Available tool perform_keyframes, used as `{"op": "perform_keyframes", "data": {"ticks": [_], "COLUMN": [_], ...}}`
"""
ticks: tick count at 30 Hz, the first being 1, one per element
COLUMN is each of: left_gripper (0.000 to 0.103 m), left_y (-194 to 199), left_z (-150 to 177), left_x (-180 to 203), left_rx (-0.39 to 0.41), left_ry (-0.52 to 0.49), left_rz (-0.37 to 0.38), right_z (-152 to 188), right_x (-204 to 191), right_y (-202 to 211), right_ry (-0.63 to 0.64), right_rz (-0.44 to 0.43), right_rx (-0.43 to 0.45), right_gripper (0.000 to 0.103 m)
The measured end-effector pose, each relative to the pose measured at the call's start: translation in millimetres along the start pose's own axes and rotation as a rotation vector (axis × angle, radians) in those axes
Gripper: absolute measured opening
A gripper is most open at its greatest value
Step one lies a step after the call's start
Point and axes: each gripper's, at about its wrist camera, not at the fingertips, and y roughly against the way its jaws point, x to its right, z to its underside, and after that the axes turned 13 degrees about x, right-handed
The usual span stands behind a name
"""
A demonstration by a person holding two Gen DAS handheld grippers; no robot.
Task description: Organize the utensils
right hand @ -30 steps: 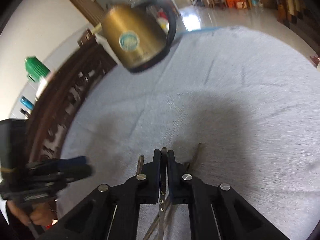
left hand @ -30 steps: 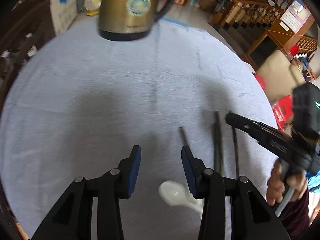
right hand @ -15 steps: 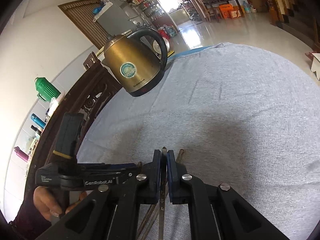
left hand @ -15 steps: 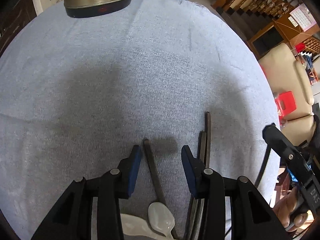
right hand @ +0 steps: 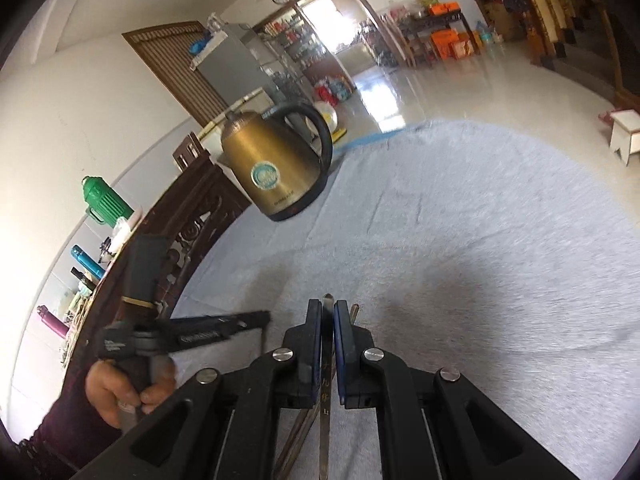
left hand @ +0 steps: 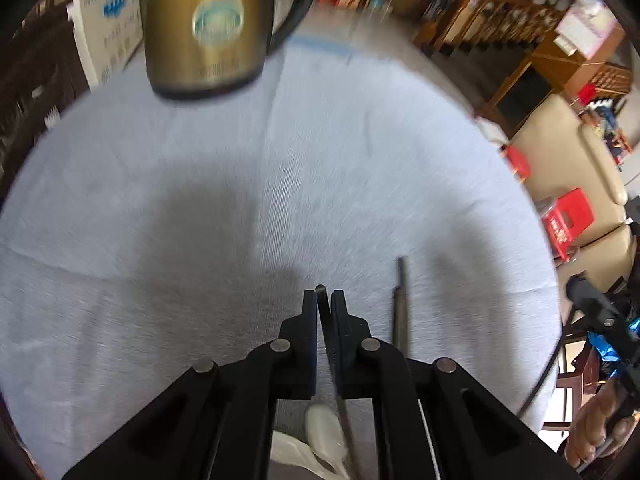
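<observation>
Both fingers (left hand: 306, 320) pinch the spoon handle (left hand: 326, 322).

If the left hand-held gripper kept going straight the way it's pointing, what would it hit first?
Probably the bare grey tablecloth just ahead: the left hand-held gripper, shut on a spoon handle, tilts down at it. The gold kettle stands farther off to the left, though depth is unclear.

Wrist views, seemingly sharing kettle (left hand: 208, 28)
</observation>
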Motion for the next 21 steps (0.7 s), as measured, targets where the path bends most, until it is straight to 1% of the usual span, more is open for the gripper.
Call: {"op": "perform_keyframes", "data": {"ticks": [5,7,10,13,16,17,21], "left_gripper": [0.005,0.005,0.005,0.005,0.005,0.005,0.005], "left_y": [65.8,86.1,122.2,161.1,199.4,207.7,251.7], "left_z": [-9.8,-11.2,-12.0,-7.5,-4.0,-2.6,7.7], "left_x": [10.9,25.9,36.9,50.6,59.4,63.3,72.4], "left_rx": [0.123,0.174,0.241,0.319,0.391,0.411,0.492], "left_ry": [-0.055,-0.083,-0.116,-0.143,-0.17,-0.174,-0.191], "left_rz": [0.014,0.023,0.027,0.036,0.027,0.025,0.018], "right_z": [-3.3,-4.1,-4.3,-5.5,-6.7,-7.3,-8.6], "right_x": [-15.4,-22.7,-38.4,-51.8,-64.9,-71.6,-91.1], "right_y": [42.1,55.5,82.9,110.0,133.9,147.1,186.0], "right_ry": [0.026,0.043,0.086,0.116,0.143,0.154,0.173], "right_rz": [0.015,0.017,0.031,0.04,0.06,0.072,0.093], "right_rx": [0.084,0.11,0.165,0.223,0.285,0.322,0.424], "right_gripper": [0.007,0.007,0.007,0.007,0.007,0.007,0.006]}}
